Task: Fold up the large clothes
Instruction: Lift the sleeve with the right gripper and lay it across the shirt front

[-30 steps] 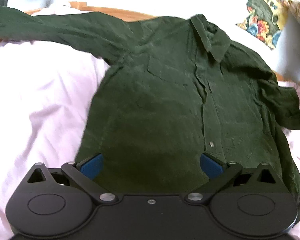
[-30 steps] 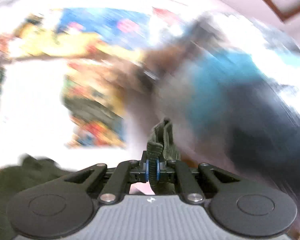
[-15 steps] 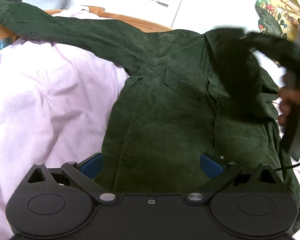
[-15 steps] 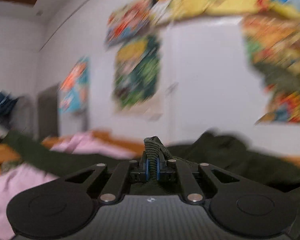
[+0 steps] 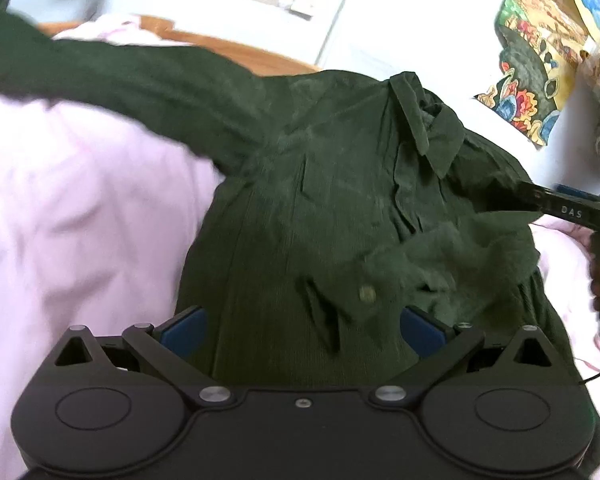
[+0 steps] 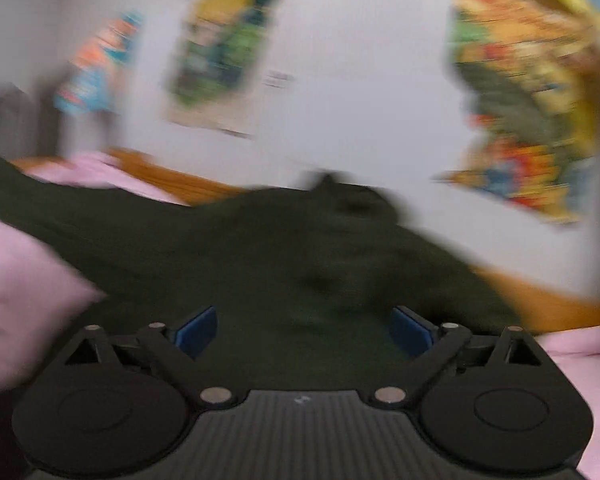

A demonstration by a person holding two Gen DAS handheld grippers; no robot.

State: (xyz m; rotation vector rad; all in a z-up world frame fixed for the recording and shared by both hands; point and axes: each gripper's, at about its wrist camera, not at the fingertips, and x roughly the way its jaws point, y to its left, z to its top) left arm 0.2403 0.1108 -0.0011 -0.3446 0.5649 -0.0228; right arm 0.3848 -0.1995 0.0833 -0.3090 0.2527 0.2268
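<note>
A dark green corduroy shirt lies face up on a pink bedsheet. Its left sleeve stretches out to the far left. Its right sleeve is folded across the chest, cuff and button near the middle. My left gripper is open and empty, hovering over the shirt's lower part. My right gripper is open and empty above the shirt; that view is blurred. The right gripper's body shows at the right edge of the left wrist view.
A wooden bed frame runs behind the shirt, with a white wall and colourful posters beyond. Pink bedding extends left and right of the shirt.
My right gripper carried the right sleeve cuff over the chest, opened and let it go. The sleeve now lies folded across the shirt. My left gripper stayed open and drifted slightly.
</note>
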